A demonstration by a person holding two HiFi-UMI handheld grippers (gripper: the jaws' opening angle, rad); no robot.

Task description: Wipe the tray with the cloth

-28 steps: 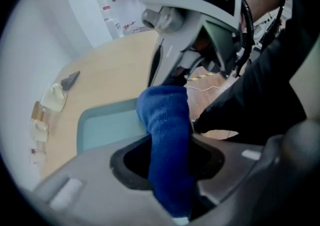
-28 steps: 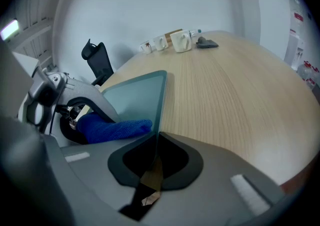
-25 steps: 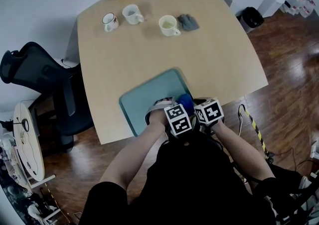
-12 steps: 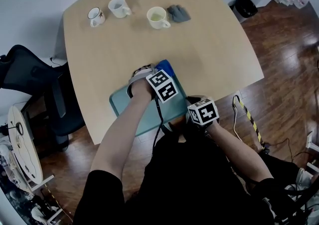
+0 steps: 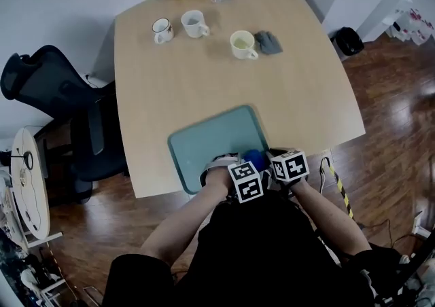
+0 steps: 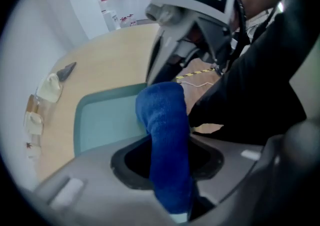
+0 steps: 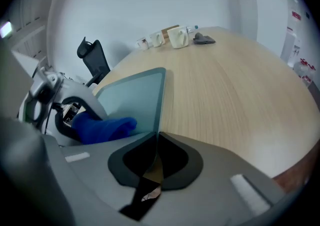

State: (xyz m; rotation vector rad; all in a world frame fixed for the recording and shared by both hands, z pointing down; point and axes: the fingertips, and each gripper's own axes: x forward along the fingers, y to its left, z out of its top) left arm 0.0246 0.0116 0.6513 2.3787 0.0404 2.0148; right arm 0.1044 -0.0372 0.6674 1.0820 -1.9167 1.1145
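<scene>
Blue cloth (image 5: 253, 158) on the teal tray (image 5: 204, 142), held there by the left tool (image 5: 236, 166).
Head view: the tray lay at the near edge of the table (image 5: 292, 102), with the cloth on its near right corner and the right tool (image 5: 285, 161) just beside the left one. Left gripper view: the left tool pinched the cloth, which stood out between its jaws over the tray; the jaws had just closed a little more on it. Right gripper view: the right tool's jaws were pressed together on the tray's rim at that corner, and the cloth lay to their left.
</scene>
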